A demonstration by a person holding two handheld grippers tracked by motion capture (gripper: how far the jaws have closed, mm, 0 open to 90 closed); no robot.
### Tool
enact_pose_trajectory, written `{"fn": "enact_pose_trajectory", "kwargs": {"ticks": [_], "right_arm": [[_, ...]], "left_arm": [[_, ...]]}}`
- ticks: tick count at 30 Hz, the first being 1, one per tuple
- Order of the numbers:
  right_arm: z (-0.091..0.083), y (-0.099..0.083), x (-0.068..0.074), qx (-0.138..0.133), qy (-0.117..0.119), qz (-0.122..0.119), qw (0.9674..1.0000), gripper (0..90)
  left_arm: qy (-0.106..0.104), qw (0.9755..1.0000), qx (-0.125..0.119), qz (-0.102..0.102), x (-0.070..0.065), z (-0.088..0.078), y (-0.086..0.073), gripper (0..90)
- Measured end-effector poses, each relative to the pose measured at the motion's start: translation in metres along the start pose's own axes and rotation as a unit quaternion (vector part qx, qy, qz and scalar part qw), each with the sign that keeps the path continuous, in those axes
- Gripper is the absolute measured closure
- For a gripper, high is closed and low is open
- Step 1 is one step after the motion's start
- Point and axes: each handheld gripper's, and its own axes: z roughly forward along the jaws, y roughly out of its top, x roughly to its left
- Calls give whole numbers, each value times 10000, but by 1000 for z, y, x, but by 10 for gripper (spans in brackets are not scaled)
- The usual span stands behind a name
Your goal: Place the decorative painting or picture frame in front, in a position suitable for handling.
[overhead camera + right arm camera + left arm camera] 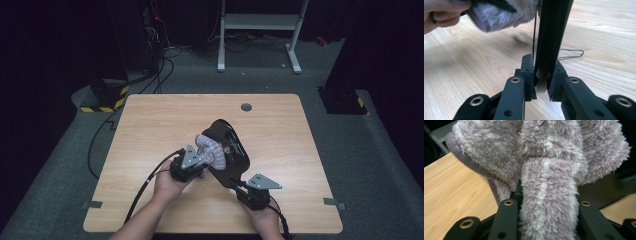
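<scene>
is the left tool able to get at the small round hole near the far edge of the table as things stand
Probably not right away: the left tool is shut on the fluffy purple cloth against the black pan-like object. The table toward the round hole lies bare, so it would need to let go first.

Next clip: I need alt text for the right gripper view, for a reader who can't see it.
The right gripper has its two black jaws shut on the lower edge of a thin black board held upright over a wooden table. At top left, a fuzzy lilac cloth lies against the board beside a person's fingers, and a metal wire loop rests on the table behind.
</scene>
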Motion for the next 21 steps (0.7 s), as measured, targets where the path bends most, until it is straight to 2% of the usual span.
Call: {"fn": "enact_pose_trajectory", "kwargs": {"ticks": [1,7,11,16,20,21], "right_arm": [[0,0,0,0,0,0,10000,778],[0,0,0,-4,0,1,10000,777],[0,0,0,0,1,8,10000,777],[0,0,0,2,-1,8,10000,777],[0,0,0,18,-4,8,10000,777],[0,0,0,18,-4,8,10000,777]], "left_arm": [[0,10000,0,0,0,0,0,674],[338,9986,113,-382,33,6,-9,674],[356,9979,127,-531,40,8,-12,674],[250,9985,155,-470,33,8,-10,675],[138,9994,101,-310,18,5,-7,675],[138,9994,101,-310,18,5,-7,675]]}}
